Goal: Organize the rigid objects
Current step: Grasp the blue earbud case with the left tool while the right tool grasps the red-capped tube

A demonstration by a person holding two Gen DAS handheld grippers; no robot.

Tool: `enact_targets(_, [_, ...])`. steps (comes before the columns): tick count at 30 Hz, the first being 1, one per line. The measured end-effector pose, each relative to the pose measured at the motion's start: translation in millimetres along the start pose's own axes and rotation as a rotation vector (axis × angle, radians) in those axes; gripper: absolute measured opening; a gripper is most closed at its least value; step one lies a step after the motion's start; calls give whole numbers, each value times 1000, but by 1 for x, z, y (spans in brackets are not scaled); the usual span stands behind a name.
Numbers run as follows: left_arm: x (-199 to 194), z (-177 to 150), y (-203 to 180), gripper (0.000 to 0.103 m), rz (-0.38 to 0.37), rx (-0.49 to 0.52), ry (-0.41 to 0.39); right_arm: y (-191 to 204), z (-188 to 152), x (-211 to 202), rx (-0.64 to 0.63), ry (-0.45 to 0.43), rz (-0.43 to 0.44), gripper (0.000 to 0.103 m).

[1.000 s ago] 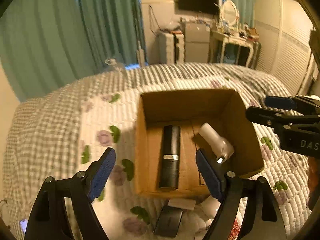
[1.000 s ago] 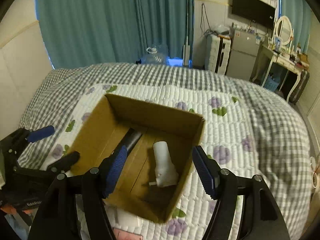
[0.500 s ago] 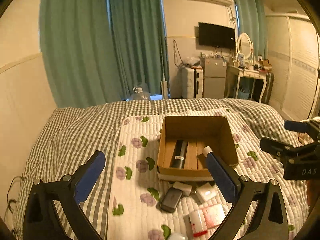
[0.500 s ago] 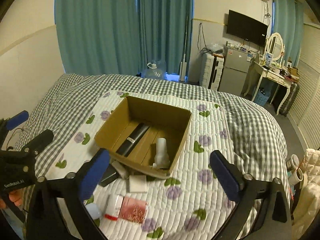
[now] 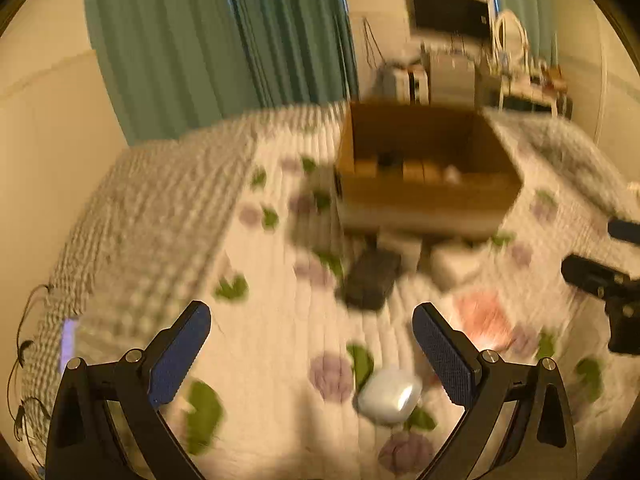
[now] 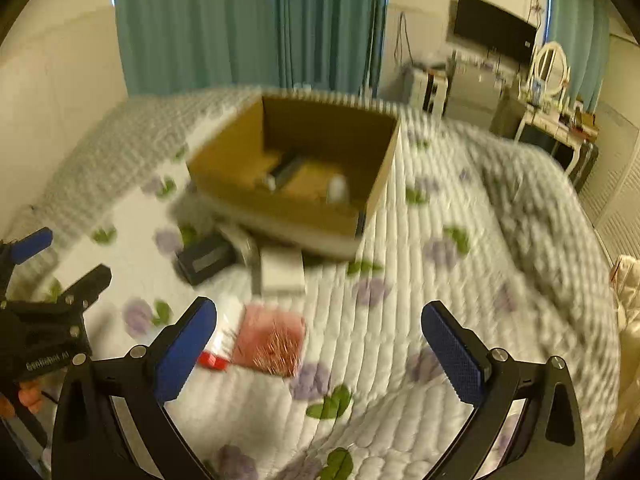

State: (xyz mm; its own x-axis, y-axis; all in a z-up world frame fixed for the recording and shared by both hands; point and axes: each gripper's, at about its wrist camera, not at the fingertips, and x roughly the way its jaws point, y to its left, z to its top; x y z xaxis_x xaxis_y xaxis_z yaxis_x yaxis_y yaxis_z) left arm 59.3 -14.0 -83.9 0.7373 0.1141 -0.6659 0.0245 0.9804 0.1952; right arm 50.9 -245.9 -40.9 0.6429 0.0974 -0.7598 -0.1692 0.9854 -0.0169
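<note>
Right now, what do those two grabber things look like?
Both the left gripper and the right gripper have black plastic frames with silver screws. Each finger wears a bumpy blue pad. The left one has pale lettering on its side, too blurry to read.

Brown box (image 6: 240,160) (floral quilt (image 6: 420,300)).

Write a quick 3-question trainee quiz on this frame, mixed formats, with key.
1. True or false: the left gripper is shut on an object.
2. Which lies nearest the left gripper: A) the white oval case, B) the black flat device, C) the cardboard box?
3. Fill in: the pink packet lies on the quilt, ____ the box.

Key: 1 false, both it and the right gripper are open and empty. 2 A. 3 outside.
</note>
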Motion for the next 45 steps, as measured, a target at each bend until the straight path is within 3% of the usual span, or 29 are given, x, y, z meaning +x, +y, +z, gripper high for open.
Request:
enact_targets(5, [29, -38, -21, 101, -17, 42, 97, 1, -28, 38, -2, 97, 4, 103])
enact_targets(10, [40, -51, -41, 99, -80, 95, 152, -6, -40, 47, 41, 117, 9, 103])
enact_targets(16, [56, -59, -49, 73, -113, 119, 212, -6, -40, 48, 49, 122, 9, 103])
enact_targets(18, [58, -60, -51, 57, -152, 121, 224, -5, -39, 48, 51, 119, 9, 103])
enact_targets(19, [59, -60, -51, 56, -162, 119, 227, -6, -39, 48, 51, 119, 10, 103])
enact_targets(25, [46, -54, -41, 55, -186, 58, 200, -3, -37, 43, 41, 106, 2, 103])
enact_targets(29, [25, -34, -21, 55, -199, 10, 123, 5, -31, 35, 31, 68, 4, 103])
enact_targets(33, [20, -14, -2, 55, -179, 6, 70, 26, -24, 46, 12, 102, 46, 102])
enact_targets(36, [26, -9, 6, 55, -137, 14, 61, 46, -24, 62, -6, 145, 85, 93])
enact_targets(41, [40, -9, 18, 55, -149, -4, 90, 74, -28, 85, -51, 202, 121, 76])
enact_targets(45, [44, -13, 19, 55, -165, 2, 94, 87, -28, 100, -64, 228, 126, 50])
